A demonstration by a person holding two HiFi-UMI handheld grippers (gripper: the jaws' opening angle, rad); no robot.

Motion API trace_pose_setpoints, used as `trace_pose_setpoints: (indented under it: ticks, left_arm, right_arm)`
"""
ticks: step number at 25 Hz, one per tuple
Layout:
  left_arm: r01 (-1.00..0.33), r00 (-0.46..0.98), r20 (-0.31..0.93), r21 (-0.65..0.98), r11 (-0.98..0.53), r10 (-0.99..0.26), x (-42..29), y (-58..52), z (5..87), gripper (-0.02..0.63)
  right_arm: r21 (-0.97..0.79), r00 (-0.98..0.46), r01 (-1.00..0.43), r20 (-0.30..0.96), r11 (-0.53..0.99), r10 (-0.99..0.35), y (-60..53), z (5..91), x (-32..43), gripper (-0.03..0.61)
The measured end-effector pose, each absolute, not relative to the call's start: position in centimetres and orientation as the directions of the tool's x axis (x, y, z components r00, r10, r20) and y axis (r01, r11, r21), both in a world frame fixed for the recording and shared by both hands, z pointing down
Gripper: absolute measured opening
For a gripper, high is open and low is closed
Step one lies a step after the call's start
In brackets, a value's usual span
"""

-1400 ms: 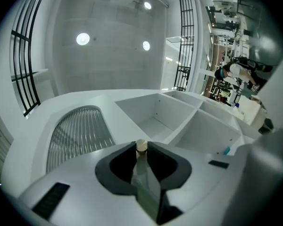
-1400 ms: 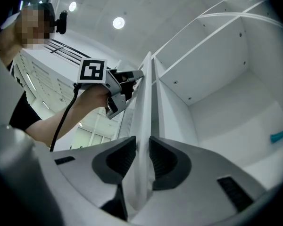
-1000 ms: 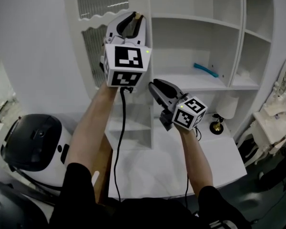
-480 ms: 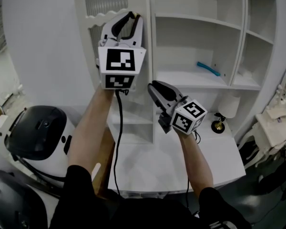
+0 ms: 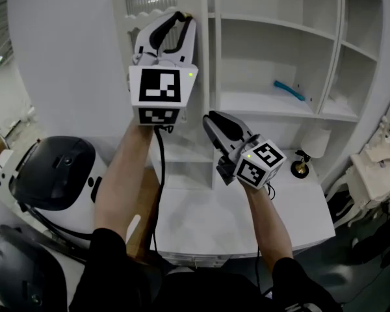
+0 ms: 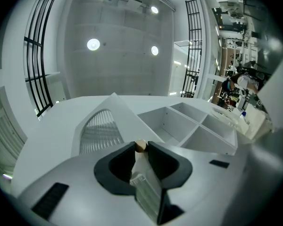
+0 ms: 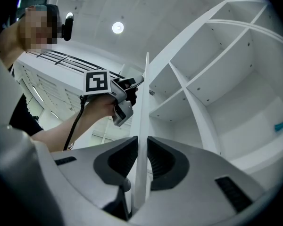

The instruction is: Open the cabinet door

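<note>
The left gripper (image 5: pixel 173 25) pinches the wooden knob (image 6: pixel 140 146). The right gripper (image 5: pixel 214 118), jaws just narrowed, clamps the free edge of the cabinet door (image 7: pixel 142 112) below, likely steadying its swing at the cabinet (image 5: pixel 279 44)'s left edge.

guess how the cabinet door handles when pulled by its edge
Probably stiff: the cabinet door shows as a straight, thin panel edge-on. Likely light, given that thinness and its ribbed insert. Its small round knob could slip from a pinch.

White shelf (image 5: pixel 247 104), blue curved object (image 5: pixel 290 90) lying on it, white table (image 5: pixel 208 223) below
</note>
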State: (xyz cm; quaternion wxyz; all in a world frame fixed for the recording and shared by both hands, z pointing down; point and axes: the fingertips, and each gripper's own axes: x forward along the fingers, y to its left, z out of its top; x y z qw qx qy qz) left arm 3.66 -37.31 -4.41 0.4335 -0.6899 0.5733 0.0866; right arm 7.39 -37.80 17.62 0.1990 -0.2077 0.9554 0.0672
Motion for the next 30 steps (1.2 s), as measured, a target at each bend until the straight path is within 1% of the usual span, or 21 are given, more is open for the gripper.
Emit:
trace_pose_setpoints:
  ticks: [11,16,21,30]
  left_arm:
    - [-0.868,0.380,-0.640,-0.497,-0.018,-0.668,1.1,-33.4,-4.5,0.095]
    - [-0.861,0.427,-0.631,-0.502,-0.079,-0.647,0.1,-32.3,-4.5,0.097]
    - [-0.867,0.456,-0.618,-0.472,-0.161,-0.641,-1.2,-30.6,-4.6,0.097]
    - [-0.878,0.464,-0.663,-0.433,-0.205,-0.587,-5.5,-27.2,-4.6,0.097]
  right_arm:
    - [0.034,-0.811,-0.438,-0.445,0.898,-0.379,-33.5,17.5,5.1,0.075]
    - [0.027,-0.789,-0.482,-0.449,0.876,-0.420,-32.1,17.4,4.1,0.075]
    - [0.030,-0.774,-0.514,-0.448,0.857,-0.448,-30.4,17.4,2.5,0.075]
    - [0.086,-0.787,-0.514,-0.444,0.853,-0.429,-26.7,17.3,-1.8,0.077]
